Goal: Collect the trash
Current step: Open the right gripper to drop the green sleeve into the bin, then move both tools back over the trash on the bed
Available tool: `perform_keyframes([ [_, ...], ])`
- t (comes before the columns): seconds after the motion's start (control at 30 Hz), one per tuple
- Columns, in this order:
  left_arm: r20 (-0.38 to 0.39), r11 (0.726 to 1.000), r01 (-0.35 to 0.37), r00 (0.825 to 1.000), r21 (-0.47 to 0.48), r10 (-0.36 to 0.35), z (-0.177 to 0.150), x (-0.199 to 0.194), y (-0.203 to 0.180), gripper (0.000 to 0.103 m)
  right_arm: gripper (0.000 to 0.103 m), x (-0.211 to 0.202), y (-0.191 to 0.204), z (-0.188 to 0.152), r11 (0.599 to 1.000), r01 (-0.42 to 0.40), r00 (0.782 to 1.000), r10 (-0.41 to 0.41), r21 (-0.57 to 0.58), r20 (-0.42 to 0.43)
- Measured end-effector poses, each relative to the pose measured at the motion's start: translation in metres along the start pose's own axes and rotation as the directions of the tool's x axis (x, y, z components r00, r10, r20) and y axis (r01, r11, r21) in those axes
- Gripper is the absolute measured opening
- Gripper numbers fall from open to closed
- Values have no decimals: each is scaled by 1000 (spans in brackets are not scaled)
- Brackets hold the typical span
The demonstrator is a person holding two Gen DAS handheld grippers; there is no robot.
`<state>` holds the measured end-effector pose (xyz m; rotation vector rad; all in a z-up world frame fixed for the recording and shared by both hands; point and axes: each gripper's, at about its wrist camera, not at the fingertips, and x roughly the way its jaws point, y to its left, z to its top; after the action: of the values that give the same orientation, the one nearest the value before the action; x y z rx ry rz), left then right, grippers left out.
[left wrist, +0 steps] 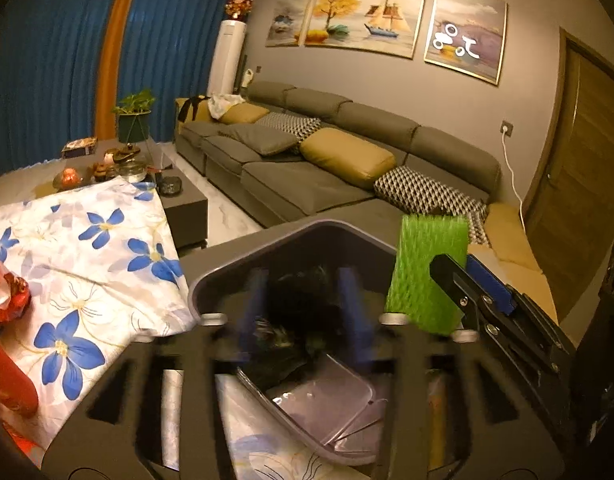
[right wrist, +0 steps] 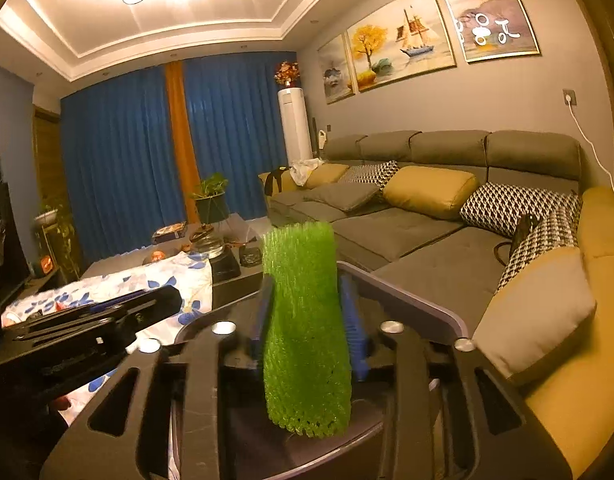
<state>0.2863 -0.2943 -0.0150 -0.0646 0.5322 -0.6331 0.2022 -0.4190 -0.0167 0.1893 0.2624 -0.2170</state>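
Note:
My right gripper (right wrist: 307,320) is shut on a green foam net sleeve (right wrist: 307,332) and holds it upright over the grey trash bin (right wrist: 419,292). In the left wrist view the sleeve (left wrist: 427,272) hangs at the bin's right rim (left wrist: 307,226), with my right gripper (left wrist: 457,286) behind it. My left gripper (left wrist: 307,312) is open and empty above the bin; its blue pads (left wrist: 357,312) are blurred. The bin holds a clear plastic lid (left wrist: 327,396) and dark scraps (left wrist: 295,304).
A floral cloth (left wrist: 95,260) covers the table at left, with red packaging (left wrist: 7,296) on it. A dark coffee table (left wrist: 183,196) with tea ware stands beyond. A grey sofa (left wrist: 307,160) with cushions runs along the right.

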Motion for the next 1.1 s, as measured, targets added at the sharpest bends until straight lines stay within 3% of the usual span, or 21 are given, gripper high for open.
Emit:
perform_keyframes([
  [0.17, 22, 998, -58, 998, -30, 59, 3, -11, 5, 73, 52, -5, -3, 1, 1000, 10, 1000, -10, 6, 12],
  [0.3, 51, 993, -116, 992, -37, 118, 2, -33, 8, 79, 65, -20, 0, 5, 1000, 19, 999, -19, -5, 39],
  [0.5, 88, 976, -217, 972, -19, 218, -8, -77, 5, 83, 80, -54, 15, 4, 998, 48, 995, -44, -46, 86],
  [0.73, 123, 954, -293, 947, -56, 298, -28, -137, 15, 84, 85, -97, 36, -5, 998, 15, 993, -9, -56, 118],
  [0.87, 144, 939, -336, 928, -76, 344, -44, -174, 30, 85, 87, -118, 51, -14, 998, -27, 992, 33, -60, 118],
  [1.1, 155, 880, -459, 867, -122, 474, -81, -235, 69, 85, 87, -141, 88, -33, 990, -124, 988, 129, -66, 82],
])
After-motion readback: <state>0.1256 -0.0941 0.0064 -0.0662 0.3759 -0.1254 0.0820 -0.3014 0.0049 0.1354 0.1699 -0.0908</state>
